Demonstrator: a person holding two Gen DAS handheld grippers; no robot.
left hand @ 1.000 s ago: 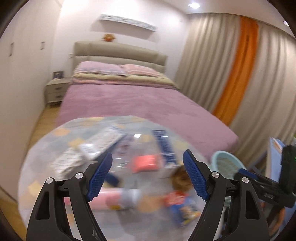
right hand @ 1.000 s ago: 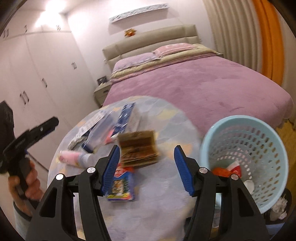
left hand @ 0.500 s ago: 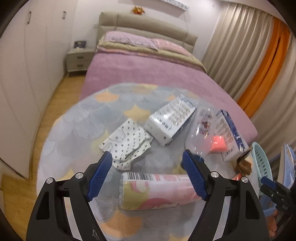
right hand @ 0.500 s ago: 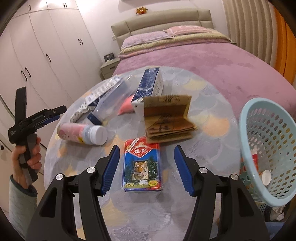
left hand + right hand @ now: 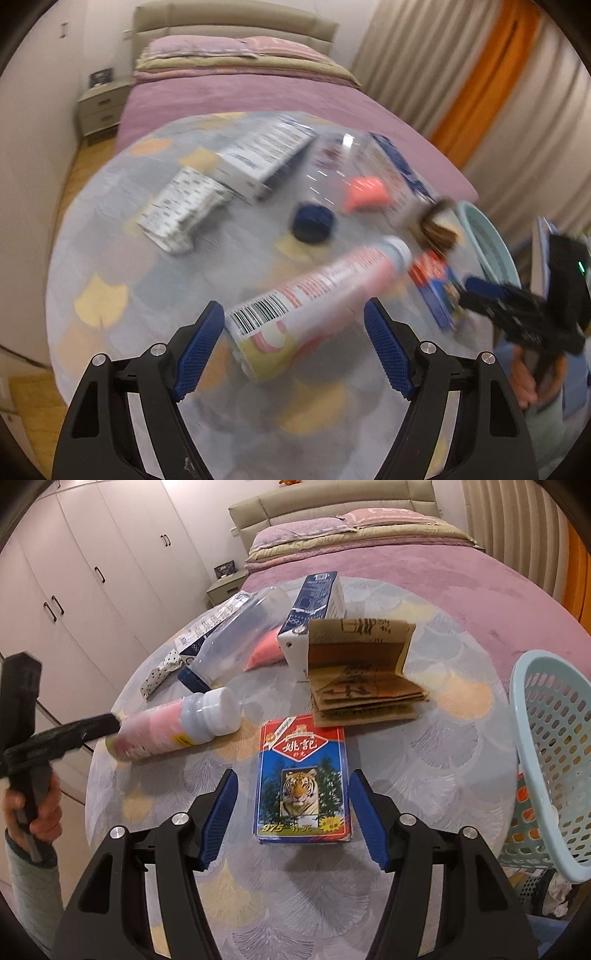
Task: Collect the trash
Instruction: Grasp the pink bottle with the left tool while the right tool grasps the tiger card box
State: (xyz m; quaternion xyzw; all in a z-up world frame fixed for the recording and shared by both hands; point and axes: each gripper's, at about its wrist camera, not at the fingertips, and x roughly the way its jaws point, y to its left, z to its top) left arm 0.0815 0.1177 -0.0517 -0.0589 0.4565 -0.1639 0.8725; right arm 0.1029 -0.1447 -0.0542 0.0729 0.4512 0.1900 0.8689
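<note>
Blue ribbed pads line both pairs of black jaws, and both pairs stand spread with nothing pinched. In the left wrist view the left gripper [image 5: 294, 347] sits at the bottom centre, its jaws opening, with the barcode end of a pink-and-white bottle [image 5: 314, 295] lying on its side between the pads; the picture is blurred, so I cannot tell whether the left pad touches it. The bottle's grey-white cap points toward the right of the frame. Above it on the round table [image 5: 110, 266], covered in a pale scallop-patterned cloth, lie a dark blue cap [image 5: 312, 223], a dotted folded packet [image 5: 183, 208], a long white printed box [image 5: 267, 157] and a pink piece [image 5: 364, 192]. At the right edge the other gripper appears, dark and blurred, in front of a light blue basket [image 5: 487, 236]. In the right wrist view the right gripper [image 5: 290, 814] is at the bottom centre, its jaws opening, and a blue playing-card box with a tiger picture [image 5: 302, 779] lies flat on the table between the pads, with a gap on each side. Just above it rests a folded stack of brown cardboard [image 5: 364, 679], one flap standing up, against a blue-and-white carton [image 5: 316, 605]. A clear plastic bottle [image 5: 240, 627] lies upper left of centre. The perforated basket fills the right edge, some scraps visible inside. At the left edge a hand [image 5: 35, 812] in a grey sleeve grips the left gripper's handle.
</note>
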